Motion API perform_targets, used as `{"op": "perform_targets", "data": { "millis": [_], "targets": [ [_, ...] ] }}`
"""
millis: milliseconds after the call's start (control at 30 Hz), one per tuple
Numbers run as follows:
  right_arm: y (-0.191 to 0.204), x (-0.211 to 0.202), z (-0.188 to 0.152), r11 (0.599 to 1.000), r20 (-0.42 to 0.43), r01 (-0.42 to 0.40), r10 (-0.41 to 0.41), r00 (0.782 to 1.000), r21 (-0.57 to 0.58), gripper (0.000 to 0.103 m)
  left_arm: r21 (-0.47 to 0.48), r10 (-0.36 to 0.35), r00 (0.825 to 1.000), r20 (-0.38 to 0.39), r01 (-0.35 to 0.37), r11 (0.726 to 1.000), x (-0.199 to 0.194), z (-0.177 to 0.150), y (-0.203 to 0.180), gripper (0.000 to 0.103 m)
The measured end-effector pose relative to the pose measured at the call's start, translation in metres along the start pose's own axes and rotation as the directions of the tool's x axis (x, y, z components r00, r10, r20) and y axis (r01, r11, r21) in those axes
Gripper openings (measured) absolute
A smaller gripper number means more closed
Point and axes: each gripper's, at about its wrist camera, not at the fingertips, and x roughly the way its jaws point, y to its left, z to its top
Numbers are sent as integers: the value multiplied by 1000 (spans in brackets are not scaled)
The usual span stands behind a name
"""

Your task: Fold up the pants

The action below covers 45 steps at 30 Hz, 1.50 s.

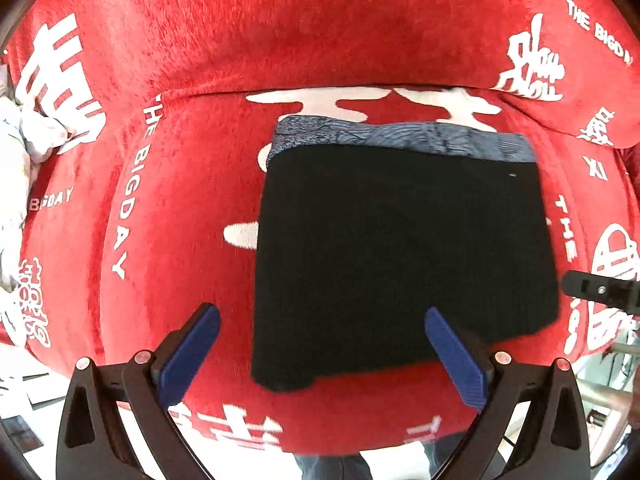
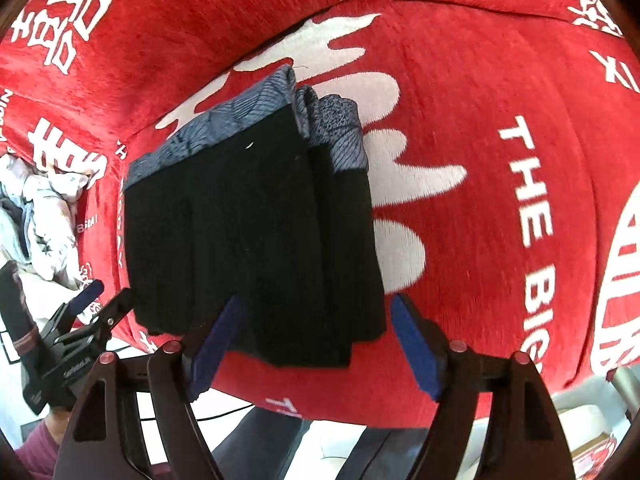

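The black pants [image 1: 404,256] lie folded into a compact rectangle on the red seat, with a blue-grey patterned waistband [image 1: 400,138] along the far edge. They also show in the right wrist view [image 2: 256,240], with layered folds along the right side. My left gripper [image 1: 324,320] is open and empty, just in front of the near left corner of the pants. My right gripper [image 2: 314,316] is open and empty, its fingers straddling the near edge of the pants without closing on it. The right gripper's tip [image 1: 600,290] shows at the right edge of the left wrist view.
A red plush cover with white characters and lettering [image 1: 132,208] drapes the seat and backrest [image 1: 280,32]. A pile of light floral cloth [image 2: 44,216] lies at the left. The left gripper [image 2: 86,308] shows at the lower left of the right wrist view. The seat's front edge [image 1: 340,440] is close below.
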Motion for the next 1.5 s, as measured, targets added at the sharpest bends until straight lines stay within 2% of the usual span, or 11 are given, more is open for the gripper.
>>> {"op": "perform_targets", "data": {
  "millis": [100, 200, 333, 400, 467, 633, 833, 1133, 1500],
  "targets": [
    [10, -13, -10, 999, 6, 32, -31, 999, -16, 83, 2, -3, 1000, -14, 3, 1000, -14, 0, -2, 103],
    [26, -26, -19, 996, 30, 85, -84, 996, -38, 90, 15, 38, 999, -37, -38, 999, -26, 2, -5, 103],
    [45, -44, -26, 980, 80, 189, -183, 980, -67, 94, 33, 57, 998, -21, -56, 998, -44, 2, -7, 103],
    [52, -49, -28, 974, 91, 214, -206, 974, -76, 103, 49, 68, 998, -16, -67, 997, -51, 3, -8, 103],
    [61, -57, -28, 967, 102, 237, -228, 968, -96, 103, 64, 84, 996, -13, -83, 995, -57, 3, -10, 103],
    [79, -65, -29, 962, 84, 242, -233, 969, -123, 103, 93, 82, 997, 10, -82, 992, -74, 2, -14, 103],
    [89, -74, -32, 961, 85, 255, -247, 965, -103, 103, 96, 78, 996, 36, -81, 992, -90, 3, -15, 103],
    [100, -83, -25, 957, 85, 269, -260, 962, -112, 103, 56, 61, 998, 11, -61, 997, -94, 5, -8, 103],
    [113, -85, -23, 940, 93, 305, -294, 951, -150, 103, 53, 57, 998, 2, -57, 997, -97, 5, -6, 103]
  ]
}}
